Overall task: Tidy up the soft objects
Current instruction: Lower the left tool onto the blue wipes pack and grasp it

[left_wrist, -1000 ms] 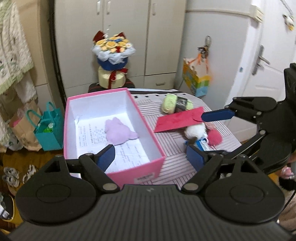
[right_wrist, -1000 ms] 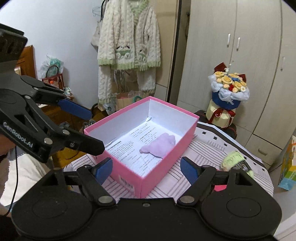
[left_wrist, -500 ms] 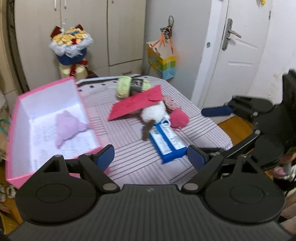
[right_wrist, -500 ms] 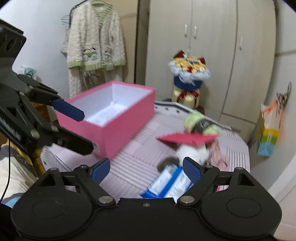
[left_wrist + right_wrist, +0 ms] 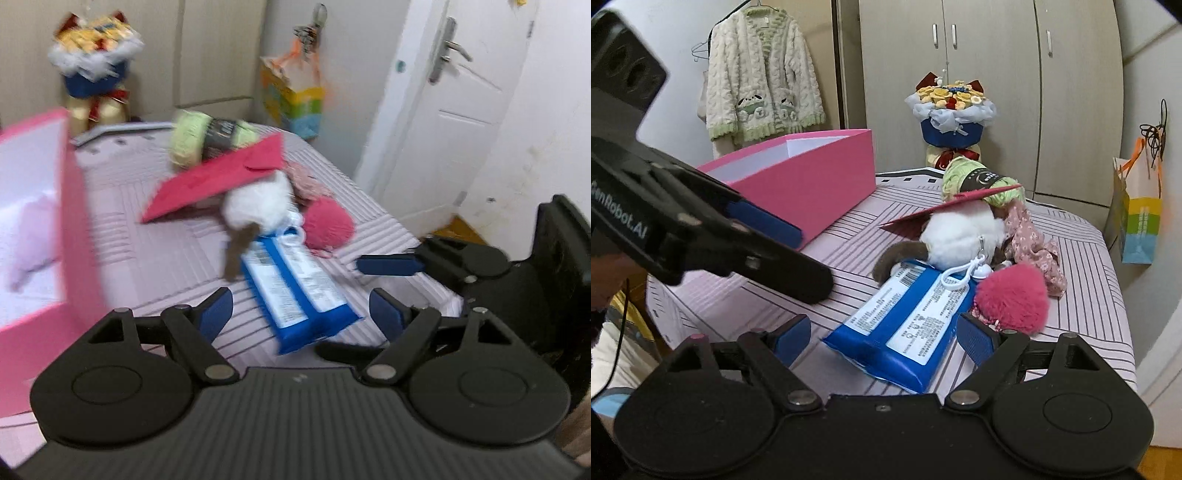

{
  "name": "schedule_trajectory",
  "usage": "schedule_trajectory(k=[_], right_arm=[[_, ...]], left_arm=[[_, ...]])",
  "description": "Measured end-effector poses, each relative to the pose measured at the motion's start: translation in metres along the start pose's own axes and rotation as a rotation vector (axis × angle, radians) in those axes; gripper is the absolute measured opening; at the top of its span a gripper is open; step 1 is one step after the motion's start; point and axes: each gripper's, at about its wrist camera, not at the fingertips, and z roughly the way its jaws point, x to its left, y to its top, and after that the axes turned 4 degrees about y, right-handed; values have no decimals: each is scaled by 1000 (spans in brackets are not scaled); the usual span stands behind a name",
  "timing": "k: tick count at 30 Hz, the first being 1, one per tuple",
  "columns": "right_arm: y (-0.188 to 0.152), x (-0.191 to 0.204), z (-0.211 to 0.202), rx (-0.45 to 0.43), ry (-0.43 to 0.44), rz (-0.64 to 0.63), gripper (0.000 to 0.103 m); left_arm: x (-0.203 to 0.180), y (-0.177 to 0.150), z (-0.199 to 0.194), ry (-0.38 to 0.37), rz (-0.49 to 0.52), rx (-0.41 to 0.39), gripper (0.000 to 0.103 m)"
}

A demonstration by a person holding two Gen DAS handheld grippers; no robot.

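A pink box (image 5: 79, 229) (image 5: 812, 184) stands at the table's left with a lilac plush (image 5: 31, 236) inside. Right of it lies a pile: a green yarn skein (image 5: 982, 181), a red envelope (image 5: 221, 177), a white plush with brown parts (image 5: 960, 236), a pink pompom (image 5: 1012, 295), a floral cloth (image 5: 1030, 240) and a blue wipes pack (image 5: 905, 325) (image 5: 295, 291). My left gripper (image 5: 301, 312) hovers left of the pack, its jaws closing on nothing. My right gripper (image 5: 882, 332) is open just before the pack's near end, its pads clear of it.
A striped cloth covers the table (image 5: 1082, 295), whose right edge drops off near a white door (image 5: 461, 110). A flower bouquet (image 5: 955, 107) stands behind the table. A colourful gift bag (image 5: 1137, 221) hangs by the wardrobe and a knitted cardigan (image 5: 761, 74) hangs at the back left.
Both grippers have sunk toward the table and swung from the pink box to the pile. The blue pack now fills the space in front of both. The left jaws look slightly narrower.
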Motion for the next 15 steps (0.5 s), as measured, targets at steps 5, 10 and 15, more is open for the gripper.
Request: schedule_trajectory(k=[5, 10, 15], right_arm=[[-12, -4, 13, -35, 0, -54, 89], [-18, -16, 24, -44, 49, -28, 89], [-20, -23, 27, -47, 85, 12, 88]], left_arm=[[7, -2, 32, -19, -55, 23, 76], [5, -8, 44, 21, -23, -42, 67], [17, -10, 56, 29, -99, -46, 56]])
